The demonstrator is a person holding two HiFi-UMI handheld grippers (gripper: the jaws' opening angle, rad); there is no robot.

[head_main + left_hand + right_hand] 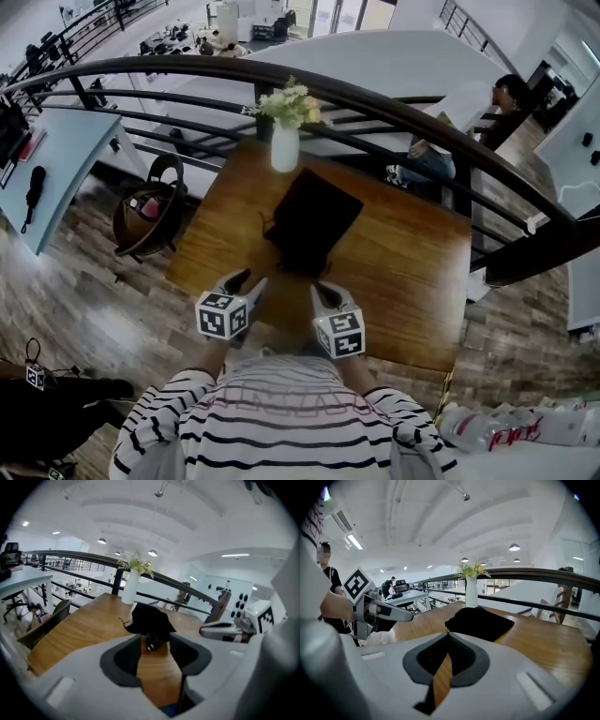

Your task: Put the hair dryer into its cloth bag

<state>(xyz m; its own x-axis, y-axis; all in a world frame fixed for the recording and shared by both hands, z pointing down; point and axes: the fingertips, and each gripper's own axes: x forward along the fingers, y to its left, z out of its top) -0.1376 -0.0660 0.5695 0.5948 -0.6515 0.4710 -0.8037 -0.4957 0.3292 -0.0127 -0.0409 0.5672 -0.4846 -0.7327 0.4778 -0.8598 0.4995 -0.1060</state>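
Head view: cloth bag [314, 220], black, flat at the middle of the counter [412, 281], mouth toward the person. Vase [284, 147] with flowers just behind its far corner. Left gripper [244, 277] and right gripper [325, 289] raised over the near edge, both apart from the bag. Hair dryer not seen as such; judged to be inside the bag.

Left gripper view: fingers [123, 660] spread, only bare counter between them. Small dark piece with pale specks [151, 644], perhaps a plug or cord end, poking out of the bag's mouth. Thin drawstring [123, 620] loose at the left corner; mouth apparently not drawn shut.

Right gripper view: fingers [461, 660] pressed together at the tips, pinching nothing. Bag ahead, undisturbed.

Risks, as judged:
- protruding piece snagging, or dragging the dryer back out, if the bag is lifted by its closed end
- contents sliding out through the undrawn mouth
- vase tipped over by a push on the bag toward the far edge
- drawstring missed by fingers not spread first
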